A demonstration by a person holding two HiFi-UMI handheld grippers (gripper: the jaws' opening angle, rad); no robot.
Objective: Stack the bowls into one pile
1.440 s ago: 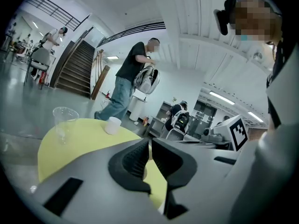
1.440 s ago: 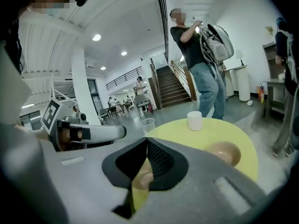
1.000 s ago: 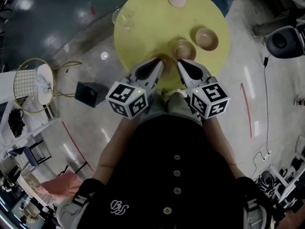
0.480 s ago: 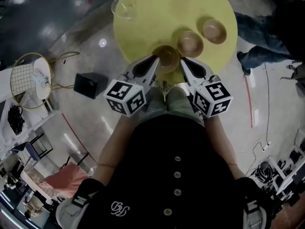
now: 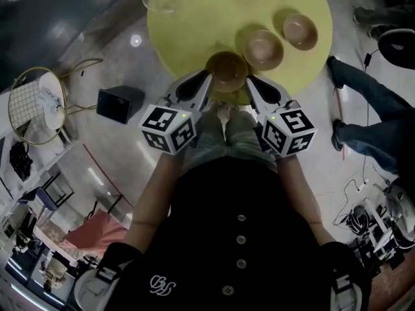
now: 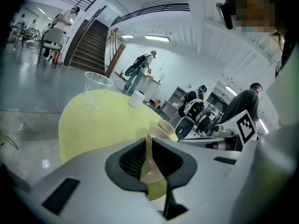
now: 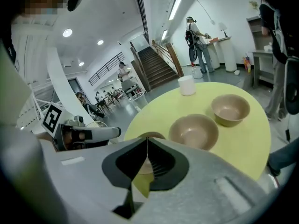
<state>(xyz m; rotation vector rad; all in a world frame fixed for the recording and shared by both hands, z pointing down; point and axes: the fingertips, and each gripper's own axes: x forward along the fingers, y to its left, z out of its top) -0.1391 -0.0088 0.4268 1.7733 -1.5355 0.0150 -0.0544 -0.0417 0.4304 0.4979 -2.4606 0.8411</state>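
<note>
Three shallow, tan, round bowls stand upright with mouths up on the round yellow-green table (image 5: 188,31). The nearest bowl (image 5: 227,70) is at its near edge, and the middle bowl (image 5: 263,49) and far bowl (image 5: 300,31) line up slanting right. The left gripper (image 5: 208,76) and right gripper (image 5: 249,81) flank the nearest bowl, both clenched and empty.

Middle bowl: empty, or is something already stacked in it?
Empty. The middle bowl shows a bare inside in the right gripper view; nothing is nested in it.
</note>
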